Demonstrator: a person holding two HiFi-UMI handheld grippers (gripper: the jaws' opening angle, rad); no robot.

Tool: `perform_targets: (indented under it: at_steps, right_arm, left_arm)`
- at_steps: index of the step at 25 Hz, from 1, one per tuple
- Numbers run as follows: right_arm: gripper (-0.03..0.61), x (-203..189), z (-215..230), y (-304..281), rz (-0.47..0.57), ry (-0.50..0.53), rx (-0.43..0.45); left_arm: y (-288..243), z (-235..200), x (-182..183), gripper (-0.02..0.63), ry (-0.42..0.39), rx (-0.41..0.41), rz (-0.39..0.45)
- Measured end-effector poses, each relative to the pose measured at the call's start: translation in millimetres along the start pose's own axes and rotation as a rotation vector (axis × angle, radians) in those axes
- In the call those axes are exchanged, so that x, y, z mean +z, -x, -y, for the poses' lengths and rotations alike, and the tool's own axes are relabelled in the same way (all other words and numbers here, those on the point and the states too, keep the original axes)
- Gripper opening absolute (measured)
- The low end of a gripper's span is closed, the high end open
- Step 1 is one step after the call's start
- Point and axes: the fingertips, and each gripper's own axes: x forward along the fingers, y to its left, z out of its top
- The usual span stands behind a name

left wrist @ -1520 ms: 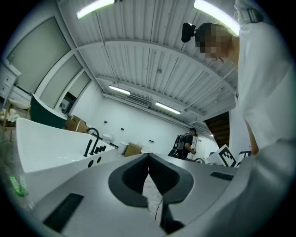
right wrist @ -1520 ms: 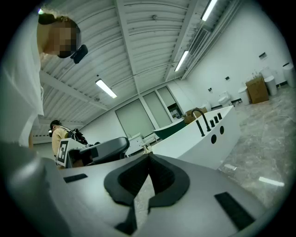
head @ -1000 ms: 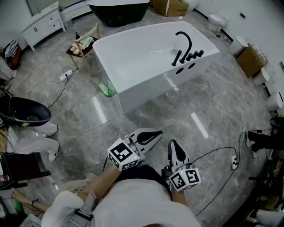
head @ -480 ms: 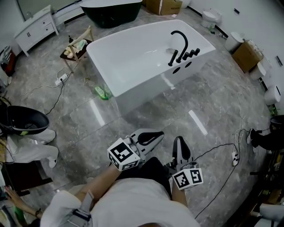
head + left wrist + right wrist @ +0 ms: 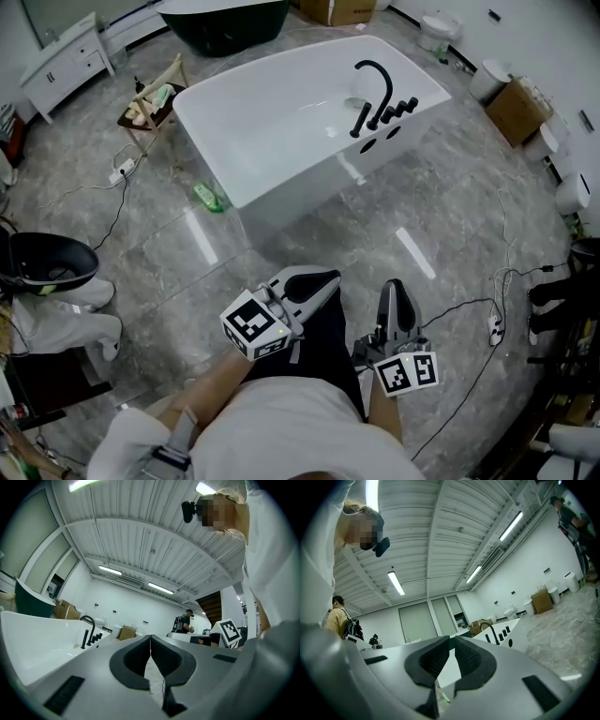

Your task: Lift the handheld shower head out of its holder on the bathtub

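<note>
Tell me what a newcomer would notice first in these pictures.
The big white bathtub stands at an angle on the grey marble floor, top middle of the head view, with a curved black faucet at its right end. At the bottom, the left gripper and right gripper point toward it, both shut and empty, well short of it.

A green bottle [image 5: 208, 196] lies on the marble floor [image 5: 450, 216]; a cardboard box [image 5: 521, 111] stands by its right edge.
</note>
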Motion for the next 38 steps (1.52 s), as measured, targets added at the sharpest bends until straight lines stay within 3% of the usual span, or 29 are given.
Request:
perform_targets:
  at_steps: [14,38]
  right_arm:
    - [0.021,26.4,52.6,-84.1,0.015,0.076,-0.003]
    - [0.021,40.0,153.7,-212.4,-0.025,0.042,0.034]
  left_arm:
    - [-69.2,-67.2,15.5,0.011,-0.038,0.032,-0.034]
    - [-185.9,-179.3,30.2,0.011,-0.002,0.121,-0.028]
